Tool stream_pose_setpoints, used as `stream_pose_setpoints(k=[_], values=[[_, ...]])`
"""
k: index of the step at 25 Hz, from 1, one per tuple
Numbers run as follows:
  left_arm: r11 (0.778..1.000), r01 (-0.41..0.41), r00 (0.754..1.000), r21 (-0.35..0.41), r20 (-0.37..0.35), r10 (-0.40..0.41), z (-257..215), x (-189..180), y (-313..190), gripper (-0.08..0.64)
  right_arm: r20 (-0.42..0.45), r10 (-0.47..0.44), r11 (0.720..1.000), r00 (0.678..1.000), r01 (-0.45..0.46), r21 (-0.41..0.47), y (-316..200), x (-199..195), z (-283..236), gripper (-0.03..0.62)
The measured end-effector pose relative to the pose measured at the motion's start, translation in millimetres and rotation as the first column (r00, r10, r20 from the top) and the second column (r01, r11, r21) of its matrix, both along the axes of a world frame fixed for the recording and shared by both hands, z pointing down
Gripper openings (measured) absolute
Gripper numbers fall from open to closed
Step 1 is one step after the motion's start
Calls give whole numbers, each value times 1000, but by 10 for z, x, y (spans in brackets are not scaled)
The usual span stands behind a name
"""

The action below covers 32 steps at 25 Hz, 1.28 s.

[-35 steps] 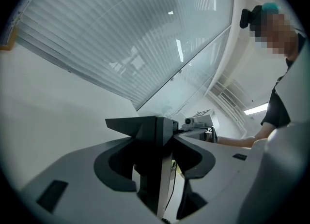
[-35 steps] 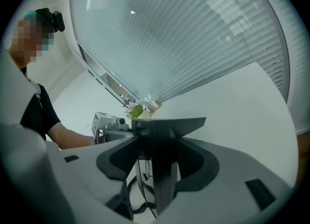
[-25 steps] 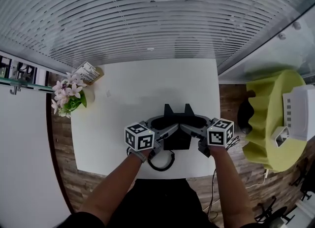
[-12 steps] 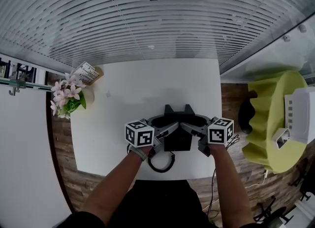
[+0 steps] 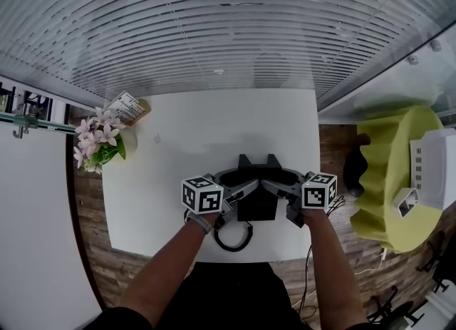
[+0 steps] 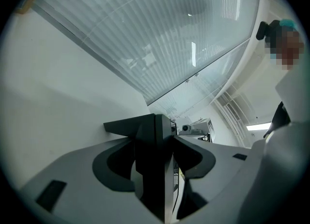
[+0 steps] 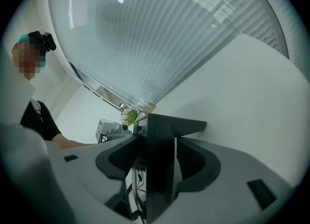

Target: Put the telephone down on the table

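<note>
Both tongs are clamped on the black telephone (image 5: pixel 256 206), one from each side: the left gripper (image 5: pixel 241 183) and the right gripper (image 5: pixel 279 183) each have their pads pressed flat against it. It sits at the middle of the white table's (image 5: pixel 214 122) near edge; whether its base touches the tabletop cannot be told. Its coiled cord (image 5: pixel 234 239) loops at that edge. Near the far left corner stand pink flowers (image 5: pixel 98 142) and a small box (image 5: pixel 127 105), its print too small to read.
</note>
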State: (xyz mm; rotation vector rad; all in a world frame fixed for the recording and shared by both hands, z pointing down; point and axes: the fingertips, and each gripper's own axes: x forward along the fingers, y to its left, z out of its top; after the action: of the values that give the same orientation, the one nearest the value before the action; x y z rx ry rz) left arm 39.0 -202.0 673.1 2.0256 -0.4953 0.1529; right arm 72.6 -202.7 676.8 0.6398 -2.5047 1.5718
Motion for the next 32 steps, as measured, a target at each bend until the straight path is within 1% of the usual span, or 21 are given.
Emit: stream_pose_setpoints(k=[2, 5, 7, 12, 15, 17, 19, 22, 24, 28, 32], values=[[1000, -9, 999, 13, 33, 8, 35, -13, 33, 238, -22, -4, 1000, 1000, 4, 7, 0, 4, 0, 253], [999, -19, 995, 46, 104, 14, 64, -53, 59, 261, -73, -13, 1000, 997, 15, 25, 6, 21, -14, 255], [998, -16, 992, 55, 129, 9, 75, -87, 71, 273, -108, -5, 999, 994, 10, 38, 11, 55, -16, 261], [995, 28, 984, 95, 170, -44, -3, -237, 30, 288, -165, 74, 996, 984, -64, 66, 15, 200, -41, 272], [989, 34, 978, 142, 197, -62, -143, -315, 10, 288, -219, 115, 988, 969, -89, 127, 29, 296, -159, 272], [984, 24, 976, 176, 210, -61, -276, -342, 45, 288, -268, 143, 979, 953, -96, 182, 63, 367, -276, 272], [977, 9, 975, 215, 216, -57, -440, -361, 112, 288, -291, 171, 967, 941, -104, 235, 108, 419, -429, 272], [962, -24, 974, 273, 223, -39, -699, -388, 276, 288, -297, 201, 947, 934, -107, 304, 195, 436, -687, 272], [946, -49, 971, 320, 235, -30, -878, -413, 386, 288, -306, 210, 933, 929, -97, 347, 267, 413, -860, 270], [902, -93, 966, 422, 258, -21, -1272, -454, 622, 288, -320, 208, 902, 924, -56, 427, 498, 296, -1222, 270], [858, -108, 970, 501, 241, -18, -1727, -490, 894, 287, -334, 198, 869, 922, -7, 495, 822, 129, -1580, 270]])
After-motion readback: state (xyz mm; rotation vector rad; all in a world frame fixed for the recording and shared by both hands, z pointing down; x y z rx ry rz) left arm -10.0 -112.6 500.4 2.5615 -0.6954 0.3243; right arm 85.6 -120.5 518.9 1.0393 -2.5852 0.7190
